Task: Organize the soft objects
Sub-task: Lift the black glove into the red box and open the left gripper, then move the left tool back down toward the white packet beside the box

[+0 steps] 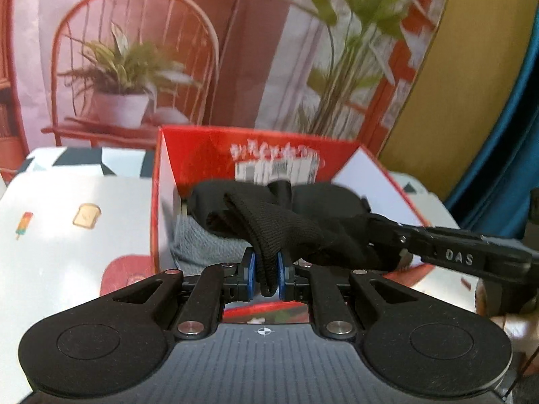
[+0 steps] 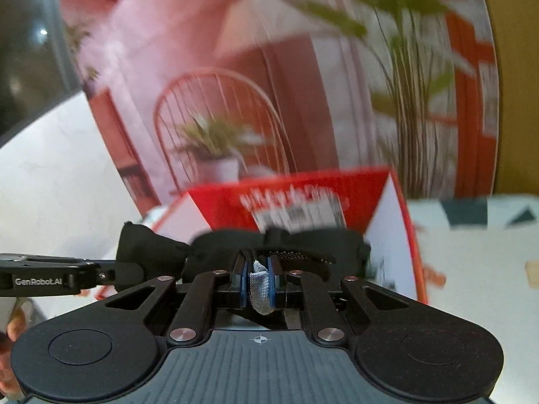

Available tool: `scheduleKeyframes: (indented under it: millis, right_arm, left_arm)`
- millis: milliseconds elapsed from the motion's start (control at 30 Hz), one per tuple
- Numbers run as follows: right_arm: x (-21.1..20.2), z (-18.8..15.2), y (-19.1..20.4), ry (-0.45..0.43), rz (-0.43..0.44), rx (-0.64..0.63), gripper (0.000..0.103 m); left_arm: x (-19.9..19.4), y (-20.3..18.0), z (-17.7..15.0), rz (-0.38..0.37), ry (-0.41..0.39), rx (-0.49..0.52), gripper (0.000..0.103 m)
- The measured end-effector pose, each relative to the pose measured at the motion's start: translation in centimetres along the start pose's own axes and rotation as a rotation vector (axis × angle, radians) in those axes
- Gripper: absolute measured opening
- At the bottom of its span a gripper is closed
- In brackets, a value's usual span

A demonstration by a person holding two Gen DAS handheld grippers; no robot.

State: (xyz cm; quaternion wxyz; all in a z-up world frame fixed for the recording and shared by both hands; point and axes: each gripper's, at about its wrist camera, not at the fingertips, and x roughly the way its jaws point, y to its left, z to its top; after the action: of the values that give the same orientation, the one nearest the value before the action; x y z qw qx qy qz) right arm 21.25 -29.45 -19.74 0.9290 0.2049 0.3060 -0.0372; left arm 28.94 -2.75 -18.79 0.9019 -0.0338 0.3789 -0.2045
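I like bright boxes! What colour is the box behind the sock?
Red, with white side walls: the box shows best in the left wrist view.

Each view looks forward and downward along its own claw, whose black body fills the lower half of the frame. The left wrist view faces the red box (image 1: 209, 158) from very near, with the right claw (image 1: 380, 229) entering from the right edge. The right wrist view faces the same box (image 2: 229, 205), slightly farther, with the left claw (image 2: 111, 274) entering from the left edge. Both share the box, the black cloth (image 1: 279, 225) stretched between them and the printed backdrop (image 1: 134, 60).
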Motion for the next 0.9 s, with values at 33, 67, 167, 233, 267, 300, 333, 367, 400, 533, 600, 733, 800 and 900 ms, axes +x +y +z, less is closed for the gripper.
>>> scheduleKeyframes:
  millis: [33, 67, 167, 233, 267, 300, 333, 367, 400, 533, 600, 733, 800, 900]
  right_arm:
    - [0.3, -0.2, -0.3, 0.017, -0.001, 0.016, 0.011]
    - [0.6, -0.5, -0.5, 0.031, -0.002, 0.029, 0.011]
    - [1.3, -1.0, -1.0, 0.076, -0.015, 0.047, 0.012]
    - [1.5, -1.1, -1.2, 0.082, -0.018, 0.051, 0.015]
    - [1.5, -1.1, -1.3, 0.081, -0.019, 0.053, 0.017]
    - [1.4, -1.1, -1.3, 0.078, -0.022, 0.055, 0.020]
    - [1.2, -1.1, -1.3, 0.071, -0.024, 0.056, 0.021]
    - [1.0, -1.0, -1.4, 0.064, -0.024, 0.054, 0.024]
    - [0.7, -1.0, -1.3, 0.052, -0.027, 0.040, 0.024]
    - [-1.0, -1.4, -0.8, 0.001, -0.055, -0.031, 0.029]
    - [-2.1, -1.7, -0.6, -0.035, -0.051, -0.054, 0.032]
    - [-4.7, -2.9, -0.1, -0.113, -0.051, -0.122, 0.036]
    - [-6.0, -3.9, 0.0, -0.140, -0.054, -0.142, 0.038]
    - [-7.8, -5.8, -0.4, -0.169, -0.062, -0.143, 0.041]
  left_arm:
    - [0.1, 0.1, -0.1, -0.004, 0.010, 0.004, 0.014]
    - [0.3, 0.2, -0.2, -0.003, 0.015, 0.006, 0.015]
    - [0.4, 0.6, -0.1, -0.005, 0.020, -0.012, 0.016]
    - [0.2, 0.7, -0.1, 0.001, 0.017, -0.013, 0.031]
    - [0.1, 0.7, -0.1, 0.001, 0.010, -0.011, 0.049]
    - [-0.2, 0.6, 0.1, -0.004, -0.001, -0.011, 0.059]
    - [-0.4, 0.5, 0.1, -0.009, -0.013, -0.010, 0.059]
    - [-0.7, 0.4, 0.2, -0.011, -0.021, -0.006, 0.060]
    - [-0.9, 0.2, 0.1, -0.009, -0.028, -0.002, 0.061]
    - [-2.4, -0.4, -0.3, 0.021, -0.076, 0.015, 0.063]
    - [-3.2, -0.9, -0.8, 0.024, -0.100, 0.037, 0.063]
    - [-4.8, -1.5, -2.8, 0.031, -0.153, 0.059, 0.063]
    - [-5.5, -1.5, -4.2, 0.043, -0.174, 0.058, 0.063]
    - [-6.6, -1.1, -6.6, 0.045, -0.204, 0.025, 0.063]
